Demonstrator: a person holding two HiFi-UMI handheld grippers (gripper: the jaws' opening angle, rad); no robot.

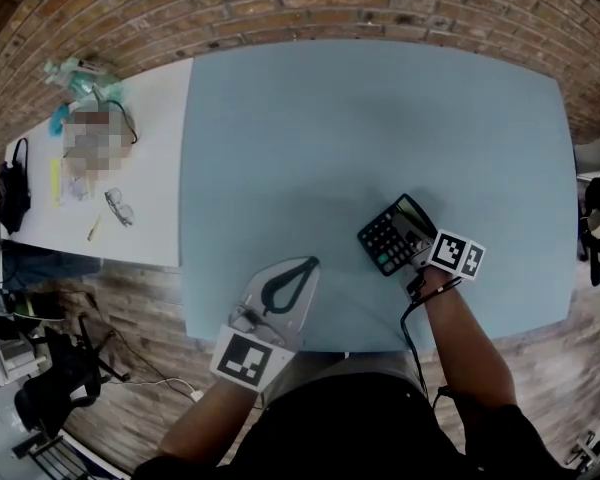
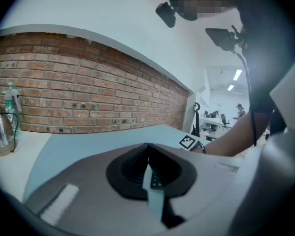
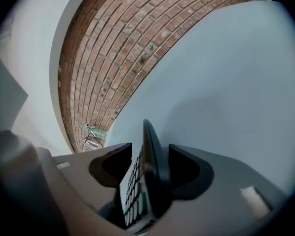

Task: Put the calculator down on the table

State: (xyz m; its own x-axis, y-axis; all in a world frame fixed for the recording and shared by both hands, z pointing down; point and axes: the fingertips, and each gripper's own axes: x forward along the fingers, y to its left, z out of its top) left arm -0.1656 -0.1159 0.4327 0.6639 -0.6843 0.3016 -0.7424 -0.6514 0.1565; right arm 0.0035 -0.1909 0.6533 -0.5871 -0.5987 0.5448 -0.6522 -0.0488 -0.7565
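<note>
A black calculator with a tilted display lies over the right part of the pale blue table, its key face turned up and to the left. My right gripper reaches over its near end. In the right gripper view the calculator stands edge-on between the jaws, and a gap shows on each side near the tips, so my right gripper is open around it. Whether it rests on the table I cannot tell. My left gripper hovers near the front edge, apart from the calculator. Its tips meet and hold nothing.
A white table adjoins the blue one on the left and carries a plastic bottle, glasses and pens. A black bag hangs at its left end. A brick wall runs behind the tables. A cable trails from the right wrist.
</note>
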